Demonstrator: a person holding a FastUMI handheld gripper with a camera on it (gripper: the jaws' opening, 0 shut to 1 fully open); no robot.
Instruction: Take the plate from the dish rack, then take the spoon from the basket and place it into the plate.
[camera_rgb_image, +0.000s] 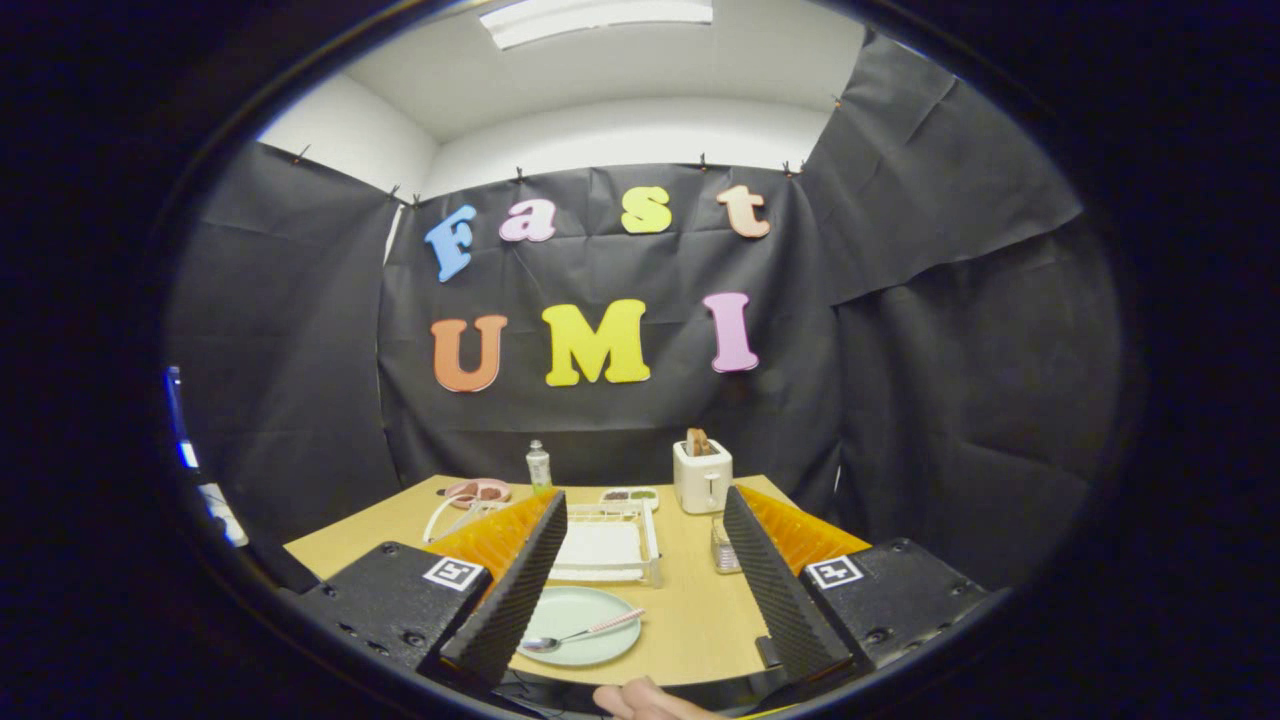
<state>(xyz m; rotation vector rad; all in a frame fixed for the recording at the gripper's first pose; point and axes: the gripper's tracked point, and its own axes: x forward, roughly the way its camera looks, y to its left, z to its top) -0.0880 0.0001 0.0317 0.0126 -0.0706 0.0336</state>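
A pale green plate (580, 625) lies flat on the wooden table (690, 610), close to the near edge. On it rests a spoon (585, 633) with a metal bowl and a pink-white handle that sticks out over the plate's right rim. My gripper (640, 655) is open; its two black ribbed fingers (515, 590) stand wide apart, with the plate and spoon low between them, nearer the left one. Nothing is held. Beyond the plate stands the white dish rack (605, 545), partly hidden by the left finger.
A white toaster (702, 475) with bread in it stands at the back. A clear bottle (538, 466), a pink dish (478, 491) and a small tray (630, 495) sit along the far edge. A glass jar (724, 548) stands by the right finger. A hand (645, 700) shows below.
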